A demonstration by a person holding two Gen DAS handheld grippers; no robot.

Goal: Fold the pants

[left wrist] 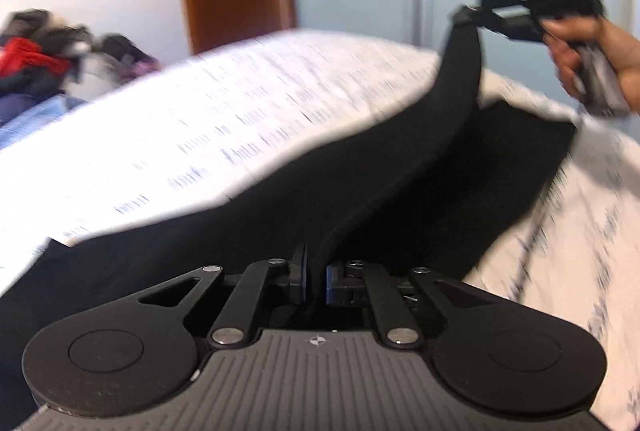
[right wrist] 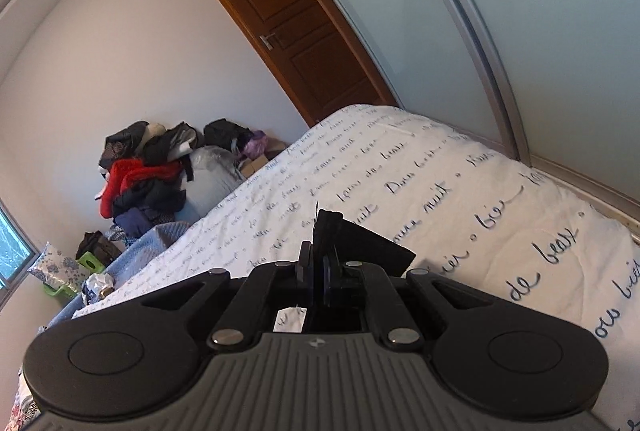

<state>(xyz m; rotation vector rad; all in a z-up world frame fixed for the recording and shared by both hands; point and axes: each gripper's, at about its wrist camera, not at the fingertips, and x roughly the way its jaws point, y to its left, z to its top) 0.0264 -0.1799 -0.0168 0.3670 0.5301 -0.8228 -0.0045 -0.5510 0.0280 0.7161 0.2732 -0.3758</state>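
— Pants (left wrist: 360,167)? Where are they?
— Black ones, lying on the bed (left wrist: 240,103) with the writing on its sheet. One edge is lifted up off the bed.
— Who lifts it?
— The right gripper (left wrist: 476,15), above the bed, pinches that edge tight. A hand (left wrist: 592,47) holds it.
— And the left gripper (left wrist: 316,281)?
— Its jaws are squeezed on a fold of the pants, low over the bed.

Right gripper (right wrist: 318,273), jaws pinched on a bunched edge of black pants (right wrist: 352,237); white bed sheet (right wrist: 460,183) with dark cursive script beyond; heap of clothes (right wrist: 144,175) by wall; brown wooden door (right wrist: 288,19); frosted sliding panel (right wrist: 420,23) at right
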